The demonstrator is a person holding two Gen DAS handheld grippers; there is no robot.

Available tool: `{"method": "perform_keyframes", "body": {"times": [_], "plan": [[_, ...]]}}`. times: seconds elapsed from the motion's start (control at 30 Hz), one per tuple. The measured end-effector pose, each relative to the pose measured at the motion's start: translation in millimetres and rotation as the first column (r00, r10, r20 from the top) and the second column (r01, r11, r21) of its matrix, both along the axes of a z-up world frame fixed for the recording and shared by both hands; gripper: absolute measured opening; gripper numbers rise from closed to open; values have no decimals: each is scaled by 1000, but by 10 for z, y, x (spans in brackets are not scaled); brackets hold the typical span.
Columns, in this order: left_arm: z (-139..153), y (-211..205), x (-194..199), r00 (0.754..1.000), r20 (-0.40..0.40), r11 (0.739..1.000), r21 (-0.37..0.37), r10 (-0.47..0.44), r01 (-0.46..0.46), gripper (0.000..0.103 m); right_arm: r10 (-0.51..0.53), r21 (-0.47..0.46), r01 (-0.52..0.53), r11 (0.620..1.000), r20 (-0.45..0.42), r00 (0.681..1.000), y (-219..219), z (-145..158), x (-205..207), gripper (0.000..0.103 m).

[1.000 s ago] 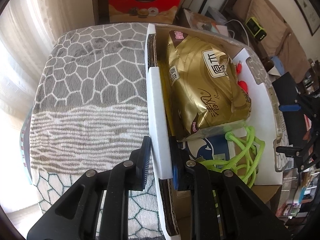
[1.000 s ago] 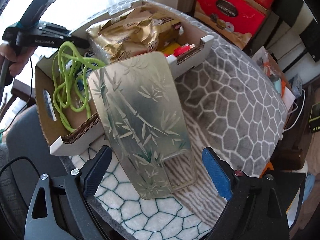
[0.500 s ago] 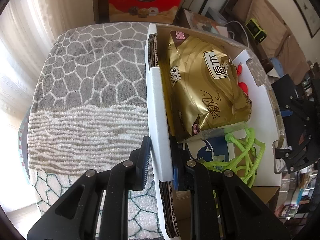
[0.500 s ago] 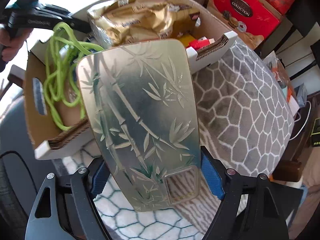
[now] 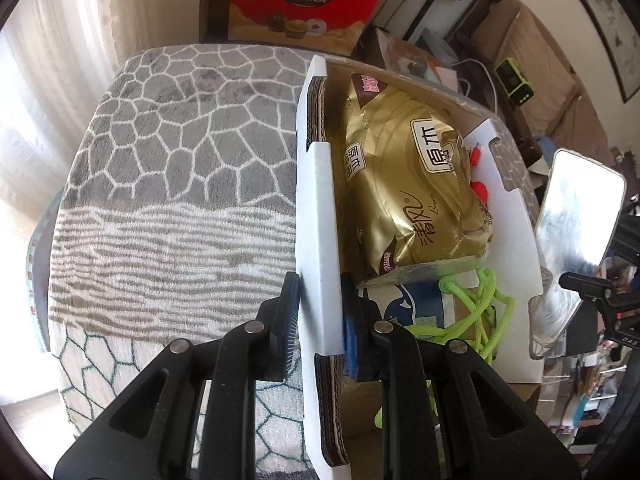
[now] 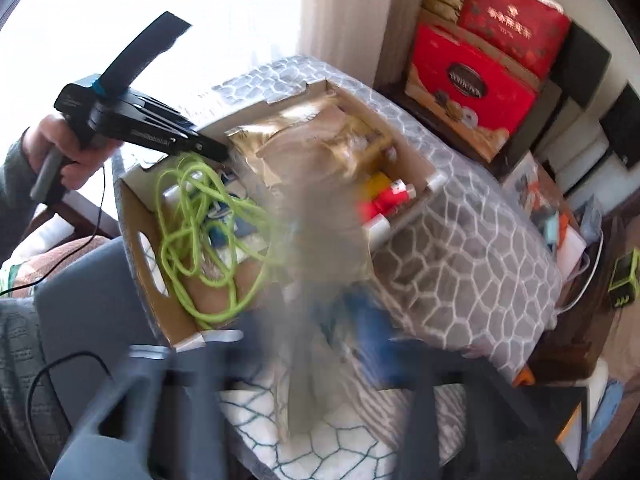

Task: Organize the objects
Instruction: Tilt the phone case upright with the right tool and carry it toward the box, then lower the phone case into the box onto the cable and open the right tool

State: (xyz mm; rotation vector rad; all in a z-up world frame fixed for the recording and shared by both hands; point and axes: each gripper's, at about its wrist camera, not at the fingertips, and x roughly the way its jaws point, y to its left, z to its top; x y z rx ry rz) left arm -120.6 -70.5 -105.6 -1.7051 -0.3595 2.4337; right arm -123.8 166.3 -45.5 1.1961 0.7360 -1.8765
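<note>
**Tray lifted toward a nearly full box**

Grey-and-white patterned plush cloth (image 5: 180, 184) covers the table, with red gift boxes (image 6: 472, 84) stacked behind it at the upper right of the right wrist view. On the cloth sits an open cardboard box with white-faced walls (image 5: 320, 216). The left gripper (image 5: 320, 332) has its fingers clamped on the box's near wall, steadying it. Inside lie a gold foil snack bag (image 5: 404, 196), a bright green coiled cord (image 6: 192, 232) and red and yellow items, so much of the sorting looks done. The right gripper (image 6: 320, 344) is blurred; its fingers are closing, with a flat silvery metal tray (image 5: 576, 240) between them, raised at the right edge of the left wrist view, just outside the box. Whether the grip is firm, I cannot tell. Placing the tray in the box seems the step left.
</note>
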Motion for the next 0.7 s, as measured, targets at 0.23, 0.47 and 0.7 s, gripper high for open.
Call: {"method": "perform_keyframes", "body": {"times": [0.23,0.47,0.7], "plan": [[58,22,-5,1000,-7,1000,-11,-17,17,17,-70,1,70,998,32,997,92,-99,-41,19],[44,18,2,1000,-5,1000,-3,-7,7,17,-147,-56,143,988,-71,987,218,86,-51,7],[163,-32,44,999,-31,1000,7,11,-11,17,-132,-128,113,985,-153,979,37,482,77,7]]}}
